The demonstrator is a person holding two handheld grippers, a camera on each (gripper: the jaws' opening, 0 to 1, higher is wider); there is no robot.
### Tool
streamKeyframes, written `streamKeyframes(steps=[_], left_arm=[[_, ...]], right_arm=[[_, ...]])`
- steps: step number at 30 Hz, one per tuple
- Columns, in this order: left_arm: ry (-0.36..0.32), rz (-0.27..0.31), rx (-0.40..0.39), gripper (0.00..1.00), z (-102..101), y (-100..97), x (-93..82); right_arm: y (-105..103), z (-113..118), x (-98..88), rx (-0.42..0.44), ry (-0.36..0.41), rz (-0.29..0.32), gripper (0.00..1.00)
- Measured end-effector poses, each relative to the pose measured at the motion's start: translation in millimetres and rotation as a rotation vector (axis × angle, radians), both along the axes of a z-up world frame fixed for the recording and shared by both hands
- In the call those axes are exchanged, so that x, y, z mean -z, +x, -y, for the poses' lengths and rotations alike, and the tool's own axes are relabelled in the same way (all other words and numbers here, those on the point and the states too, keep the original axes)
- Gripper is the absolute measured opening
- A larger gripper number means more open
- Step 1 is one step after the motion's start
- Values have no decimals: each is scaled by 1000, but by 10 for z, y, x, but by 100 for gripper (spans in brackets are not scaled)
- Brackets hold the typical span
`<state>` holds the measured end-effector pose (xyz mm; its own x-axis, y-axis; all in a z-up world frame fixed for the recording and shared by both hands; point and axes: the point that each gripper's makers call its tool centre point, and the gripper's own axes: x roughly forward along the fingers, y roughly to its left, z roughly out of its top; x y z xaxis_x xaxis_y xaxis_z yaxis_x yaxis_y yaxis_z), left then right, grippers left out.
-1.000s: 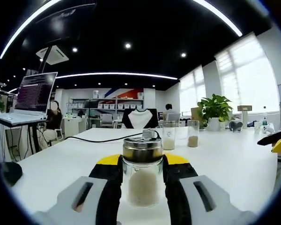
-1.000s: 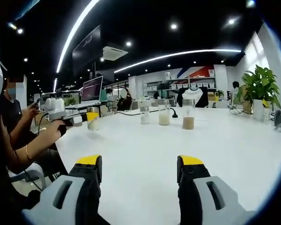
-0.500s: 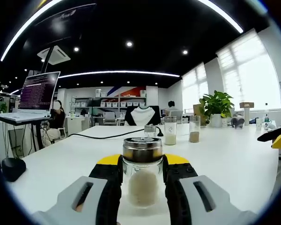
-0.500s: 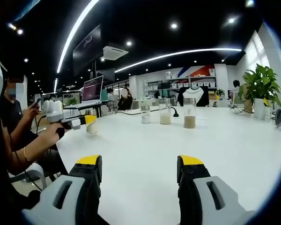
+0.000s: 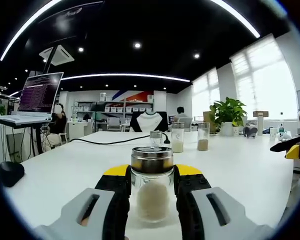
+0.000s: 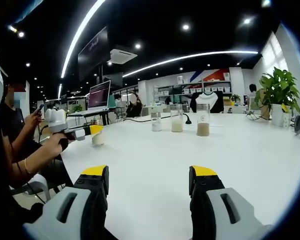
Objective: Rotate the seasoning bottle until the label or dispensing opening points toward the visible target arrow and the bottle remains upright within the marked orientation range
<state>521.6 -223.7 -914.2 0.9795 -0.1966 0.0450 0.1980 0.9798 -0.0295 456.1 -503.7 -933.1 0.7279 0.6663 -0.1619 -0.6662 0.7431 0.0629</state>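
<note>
Seasoning bottle (image 5: 151, 185) sits clamped upright in left tool (image 5: 151, 176).

Open-plan office, black ceiling (image 5: 140, 25) with curved light strips (image 5: 125, 77) and recessed spotlights. Long white counter (image 6: 155, 160). Bright windows (image 5: 262, 80) along one side, potted plant (image 5: 229, 114) near them. Laptop (image 5: 37, 97) on raised stand. Shelving (image 5: 115, 111) along far wall.

Both views skim low across one white table (image 6: 230, 150) (opposite ends).
</note>
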Motion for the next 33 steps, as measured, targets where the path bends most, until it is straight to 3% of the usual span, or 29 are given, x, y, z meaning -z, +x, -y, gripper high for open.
streamKeyframes(steps=[16, 19, 25, 28, 33], left_arm=[[29, 21, 133, 35, 370, -44, -121], [-14, 28, 190, 35, 479, -82, -175], [-17, 40, 288, 35, 718, -152, -259], [14, 32, 307, 35, 806, -166, -239], [-28, 20, 375, 35, 949, -205, -206]], right_arm=[[1, -30, -27, -15, 7, 4, 65], [1, -39, -37, -17, 14, 9, 65], [-16, -63, -52, -28, 20, 12, 65], [-22, -68, -49, -29, 21, 12, 65], [-40, -81, -56, -34, 39, 12, 65]])
